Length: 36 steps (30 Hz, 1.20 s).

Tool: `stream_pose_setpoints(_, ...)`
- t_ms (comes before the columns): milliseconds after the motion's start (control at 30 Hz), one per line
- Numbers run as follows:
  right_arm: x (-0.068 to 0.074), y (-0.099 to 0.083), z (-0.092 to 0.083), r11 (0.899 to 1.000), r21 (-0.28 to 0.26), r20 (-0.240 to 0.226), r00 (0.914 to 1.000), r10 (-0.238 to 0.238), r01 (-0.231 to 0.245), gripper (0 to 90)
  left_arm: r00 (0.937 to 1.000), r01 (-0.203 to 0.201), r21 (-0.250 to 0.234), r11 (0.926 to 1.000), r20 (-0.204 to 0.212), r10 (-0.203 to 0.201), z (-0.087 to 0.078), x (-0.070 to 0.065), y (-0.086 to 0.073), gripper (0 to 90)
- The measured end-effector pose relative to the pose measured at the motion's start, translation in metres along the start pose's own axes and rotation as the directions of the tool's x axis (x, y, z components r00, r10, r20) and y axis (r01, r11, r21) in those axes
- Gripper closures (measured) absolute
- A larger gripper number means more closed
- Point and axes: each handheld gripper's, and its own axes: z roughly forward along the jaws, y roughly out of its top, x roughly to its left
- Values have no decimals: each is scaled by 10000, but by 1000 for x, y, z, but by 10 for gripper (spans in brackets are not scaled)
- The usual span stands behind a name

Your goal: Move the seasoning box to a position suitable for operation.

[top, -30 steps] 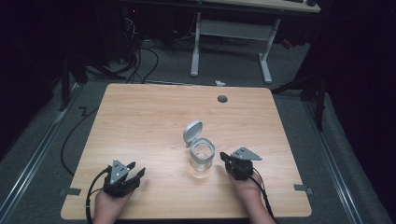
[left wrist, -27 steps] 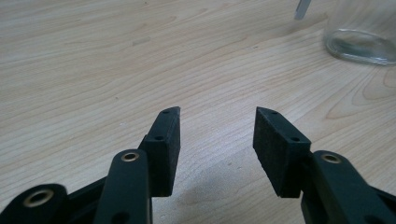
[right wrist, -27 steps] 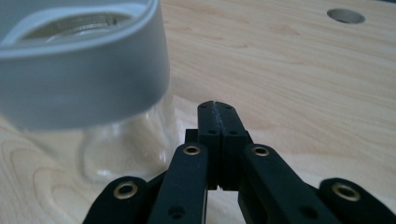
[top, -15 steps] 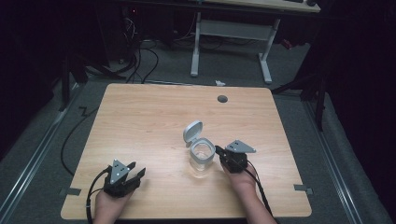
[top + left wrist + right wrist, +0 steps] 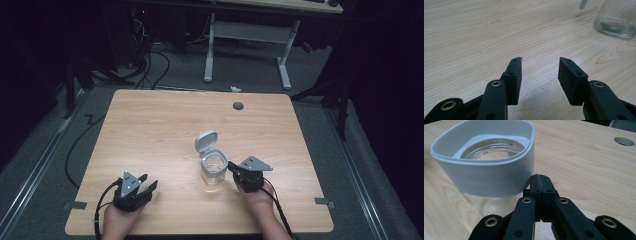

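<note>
Since a second ago the right claw [image 5: 234, 168] has slid in beside the clear jar [image 5: 213, 171] mid-bench, jaws pressed together, empty; its flip lid [image 5: 206, 140] stands open. Left claw [image 5: 146, 183] rests agape near the bench [image 5: 150, 125] edge; a further nudge would probably tip the jar.

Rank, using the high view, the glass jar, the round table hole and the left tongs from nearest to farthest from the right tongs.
1. Glass jar, just beside the right tongs.
2. Left tongs, near the table's front-left edge.
3. Round table hole, near the back edge.
</note>
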Motion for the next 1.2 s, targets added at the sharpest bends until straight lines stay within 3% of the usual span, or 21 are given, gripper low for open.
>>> stream_pose_setpoints(400, 27, -3, -7, 9995, -183, -509, 9984, -257, 248, 900, 9996, 269, -160, 9995, -18, -269, 2, -8, 0, 558)
stream_pose_setpoints(533, 33, -4, -7, 9993, -260, -679, 9973, -282, 265, 899, 9997, 226, -179, 9996, 113, -224, 2, -12, -2, 544)
stream_pose_setpoints(733, 33, -7, -9, 9994, -256, -713, 9971, -251, 233, 898, 9975, 329, 7, 9995, 625, -329, 1, -22, -4, 529)
stream_pose_setpoints(767, 32, -8, -10, 9994, -271, -657, 9976, -215, 197, 896, 9948, 396, 137, 9991, 933, -407, 0, -28, -5, 529)
stream_pose_setpoints(900, 25, -12, -13, 9998, -195, -461, 9989, -94, 85, 896, 9872, 449, 378, 9983, 1511, -501, 1, -46, -7, 542)
stream_pose_setpoints(1067, 16, -16, -16, 9997, -202, -333, 9994, 124, -131, 896, 9804, 381, 496, 9980, 1914, -469, 6, -63, -14, 603)
stream_pose_setpoints(1100, 13, -17, -17, 9994, -239, -287, 9993, 227, -234, 896, 9732, 648, 693, 9955, 2160, -784, 9, -71, -16, 635)
stream_pose_setpoints(1133, 12, -18, -17, 9992, -270, -279, 9992, 289, -297, 896, 9732, 648, 693, 9955, 2160, -784, 9, -71, -16, 661)
stream_pose_setpoints(1167, 11, -18, -17, 9991, -265, -287, 9991, 322, -330, 896, 9649, 692, 877, 9937, 2472, -890, 11, -83, -20, 690)
stream_pose_setpoints(1200, 10, -18, -17, 9992, -259, -266, 9992, 312, -319, 896, 9614, 624, 941, 9936, 2616, -851, 12, -89, -23, 725)
